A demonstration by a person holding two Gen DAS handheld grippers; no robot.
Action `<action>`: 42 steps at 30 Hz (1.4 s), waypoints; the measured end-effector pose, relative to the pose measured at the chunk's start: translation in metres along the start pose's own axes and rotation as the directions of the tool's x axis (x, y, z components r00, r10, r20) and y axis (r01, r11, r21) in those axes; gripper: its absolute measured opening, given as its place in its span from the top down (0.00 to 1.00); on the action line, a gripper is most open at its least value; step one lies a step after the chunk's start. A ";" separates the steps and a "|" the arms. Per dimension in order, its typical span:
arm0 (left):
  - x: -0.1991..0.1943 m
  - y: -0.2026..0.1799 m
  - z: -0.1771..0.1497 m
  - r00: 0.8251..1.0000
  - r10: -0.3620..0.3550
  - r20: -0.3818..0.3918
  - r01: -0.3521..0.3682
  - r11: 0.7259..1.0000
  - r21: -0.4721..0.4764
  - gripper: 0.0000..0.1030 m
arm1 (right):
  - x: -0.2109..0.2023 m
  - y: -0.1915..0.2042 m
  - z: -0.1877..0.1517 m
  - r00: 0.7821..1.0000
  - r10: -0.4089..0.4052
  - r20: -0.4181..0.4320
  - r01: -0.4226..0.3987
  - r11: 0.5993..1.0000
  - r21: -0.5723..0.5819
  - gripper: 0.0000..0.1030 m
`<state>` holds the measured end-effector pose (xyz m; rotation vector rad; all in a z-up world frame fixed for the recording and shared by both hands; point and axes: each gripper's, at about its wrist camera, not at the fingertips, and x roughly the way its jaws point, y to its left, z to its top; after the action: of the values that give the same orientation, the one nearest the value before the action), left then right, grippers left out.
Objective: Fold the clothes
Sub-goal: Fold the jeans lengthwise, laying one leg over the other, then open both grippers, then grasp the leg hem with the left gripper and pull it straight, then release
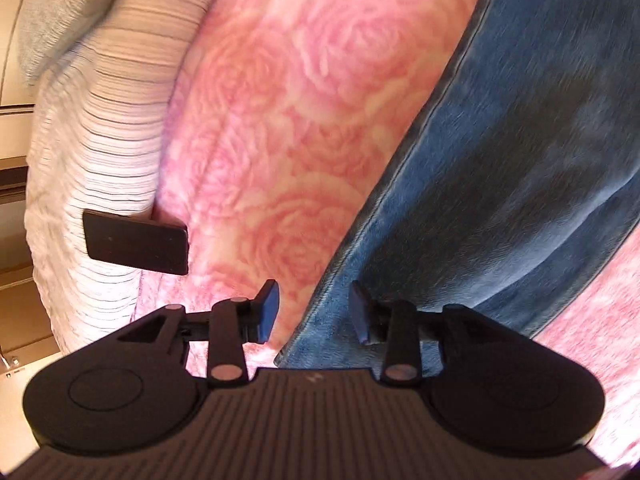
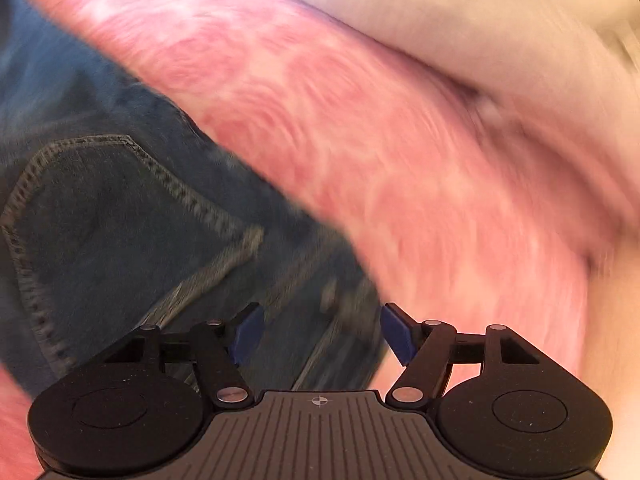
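Blue jeans (image 1: 520, 152) lie on a pink rose-patterned blanket (image 1: 280, 128). In the left wrist view a denim leg runs from the upper right down to the gripper. My left gripper (image 1: 314, 312) hovers over the leg's lower corner, jaws apart, with the pads clear of the cloth. In the right wrist view the jeans (image 2: 120, 208) show a stitched back pocket. My right gripper (image 2: 320, 332) stands wide open above the denim near the pocket and a seam. Nothing is pinched between its blue pads. That view is blurred.
A striped white cover (image 1: 108, 128) lies at the blanket's left edge, with a grey cloth (image 1: 60, 12) above it. A flat black rectangular object (image 1: 136, 242) rests on the striped cover. Pale bedding (image 2: 500, 52) rises beyond the blanket in the right wrist view.
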<state>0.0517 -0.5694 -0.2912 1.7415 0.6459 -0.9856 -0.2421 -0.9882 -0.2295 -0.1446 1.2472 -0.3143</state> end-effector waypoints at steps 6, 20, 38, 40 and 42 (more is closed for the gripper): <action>-0.026 -0.032 -0.016 1.000 -0.001 -0.012 0.001 1.000 0.005 0.67 | 0.007 -0.004 -0.073 0.995 0.075 -0.062 -0.061 0.978 0.199 0.34; -0.088 -0.108 -0.111 0.992 0.107 0.066 -0.109 0.994 0.031 0.60 | -0.107 0.101 -0.045 0.975 0.055 0.216 -0.054 0.998 -0.011 0.34; 0.061 -0.038 -0.205 0.903 0.046 0.426 -0.108 0.987 0.122 0.56 | -0.101 0.370 0.053 0.988 0.069 0.136 -0.048 0.988 -0.147 0.34; 0.074 0.000 -0.204 0.897 0.112 0.429 -0.110 0.993 -0.029 0.50 | -0.098 0.392 0.068 0.990 0.073 0.119 -0.054 0.987 -0.152 0.34; 0.079 0.028 -0.211 0.892 0.131 0.432 -0.064 0.984 -0.167 0.53 | -0.098 0.413 0.080 0.988 0.085 0.133 -0.060 0.982 -0.181 0.34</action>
<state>0.1827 -0.3850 -0.3071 1.3391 0.3232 -1.1808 -0.1299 -0.5707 -0.2301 -0.2686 1.1368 -0.1277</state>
